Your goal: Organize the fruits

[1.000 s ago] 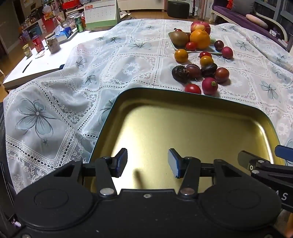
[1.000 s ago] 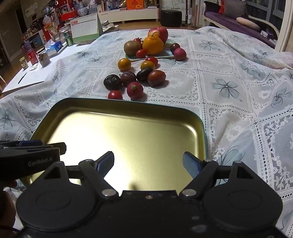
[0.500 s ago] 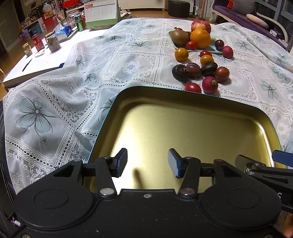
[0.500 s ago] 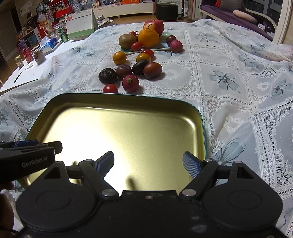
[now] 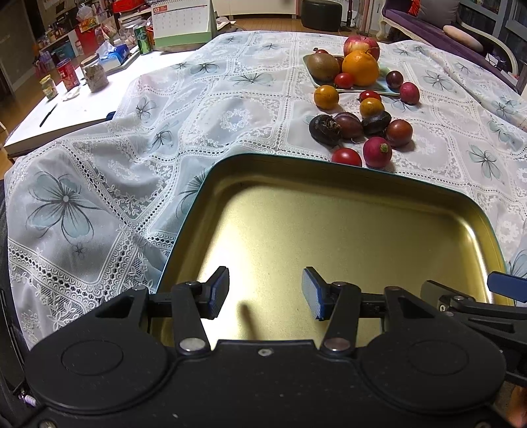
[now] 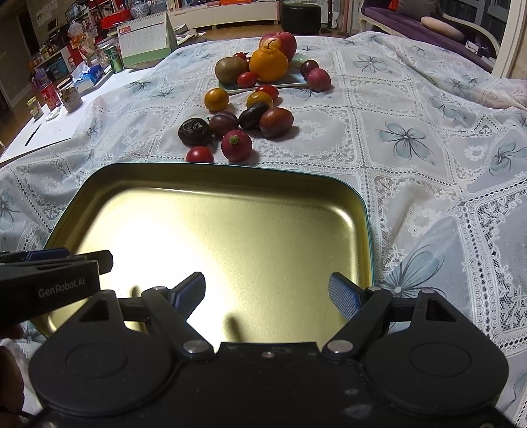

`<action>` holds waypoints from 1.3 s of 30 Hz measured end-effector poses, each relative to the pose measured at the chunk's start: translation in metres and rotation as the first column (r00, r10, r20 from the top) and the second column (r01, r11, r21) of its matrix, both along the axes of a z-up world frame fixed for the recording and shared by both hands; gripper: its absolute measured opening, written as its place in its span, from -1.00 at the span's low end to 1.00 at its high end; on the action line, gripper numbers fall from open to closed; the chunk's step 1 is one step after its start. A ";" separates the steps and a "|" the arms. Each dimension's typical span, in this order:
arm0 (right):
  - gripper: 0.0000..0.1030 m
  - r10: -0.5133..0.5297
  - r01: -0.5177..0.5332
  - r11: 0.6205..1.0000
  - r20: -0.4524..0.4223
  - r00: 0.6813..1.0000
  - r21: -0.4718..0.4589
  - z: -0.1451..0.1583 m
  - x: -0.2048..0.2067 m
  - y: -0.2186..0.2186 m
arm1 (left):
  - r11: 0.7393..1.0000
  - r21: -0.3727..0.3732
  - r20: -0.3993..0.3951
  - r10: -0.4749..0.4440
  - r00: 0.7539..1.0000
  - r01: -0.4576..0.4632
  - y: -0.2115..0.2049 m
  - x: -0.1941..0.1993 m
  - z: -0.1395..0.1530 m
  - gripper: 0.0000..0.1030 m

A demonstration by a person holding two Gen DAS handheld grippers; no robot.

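Shallow gold-lined metal tray with a teal rim (image 6: 359,210): lies flat on the cloth nearest both cameras, its floor bare. Far rim runs just short of the loose fruit; the small red tomato (image 6: 199,154) and the red radish with a green stub (image 6: 236,145) sit just beyond it, not touching the rim as far as can be told. Right rim has open cloth beside it.

Left gripper (image 5: 265,293): black, blue-padded, low over the tray's near left part, jaws parted with nothing between them.

Right gripper (image 6: 266,296): same make, low over the tray's near right part, jaws spread wider, nothing between them. The two stand side by side, each showing at the edge of the other's view.

Loose fruit: wrinkled dark round fruit (image 6: 194,131), dark plums and a brown-red tomato clustered, two yellow-orange tomatoes behind.

Pale green rectangular plate (image 5: 383,87): farther back, bearing a brown kiwi (image 5: 324,66), an orange (image 5: 360,68) and a red apple (image 5: 361,44).

White lace tablecloth with grey-blue flowers (image 6: 411,138): rumpled at the left. Beyond it, a white desk with a desk calendar (image 5: 181,21), jars and a green can; cluttered room behind.
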State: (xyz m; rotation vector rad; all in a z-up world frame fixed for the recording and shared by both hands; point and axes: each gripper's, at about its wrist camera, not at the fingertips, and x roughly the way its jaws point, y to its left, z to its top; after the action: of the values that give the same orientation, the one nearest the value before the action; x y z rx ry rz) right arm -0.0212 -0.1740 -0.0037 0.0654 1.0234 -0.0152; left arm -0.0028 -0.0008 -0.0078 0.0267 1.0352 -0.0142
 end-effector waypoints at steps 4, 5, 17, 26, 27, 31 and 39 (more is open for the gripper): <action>0.64 -0.001 0.001 1.000 -0.005 1.000 -0.001 -0.001 0.001 0.000 | 1.000 -0.006 -0.003 0.004 1.000 -0.004 0.002 -0.001 0.000 0.10; 0.64 -0.001 0.001 1.000 -0.006 1.000 -0.001 0.000 0.001 0.000 | 1.000 -0.007 -0.003 0.005 1.000 -0.005 0.002 -0.001 -0.001 0.10; 0.64 0.001 -0.002 1.000 -0.015 1.000 -0.004 -0.003 0.001 0.001 | 1.000 -0.011 -0.009 0.004 1.000 -0.004 0.002 0.000 -0.001 0.10; 0.64 0.004 -0.004 1.000 -0.018 1.000 -0.007 -0.004 0.000 0.002 | 1.000 -0.013 -0.013 0.004 1.000 -0.004 0.002 -0.001 -0.001 0.10; 0.64 0.005 -0.005 1.000 -0.017 1.000 -0.007 -0.004 0.000 0.002 | 1.000 -0.013 -0.013 0.004 1.000 -0.004 0.002 -0.001 -0.001 0.10; 0.64 0.009 -0.009 1.000 -0.015 1.000 -0.008 -0.004 -0.001 0.003 | 1.000 -0.017 -0.016 0.005 1.000 -0.005 0.002 0.000 -0.001 0.10; 0.64 -0.015 0.014 1.000 -0.044 0.999 -0.026 -0.006 0.004 0.002 | 0.999 -0.037 -0.036 0.003 0.999 -0.004 0.004 0.002 -0.001 0.10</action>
State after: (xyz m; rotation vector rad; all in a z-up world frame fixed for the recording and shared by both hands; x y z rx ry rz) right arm -0.0176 -0.1717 -0.0101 0.0487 1.0671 -0.0430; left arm -0.0004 0.0036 -0.0093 -0.0094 1.0702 -0.0309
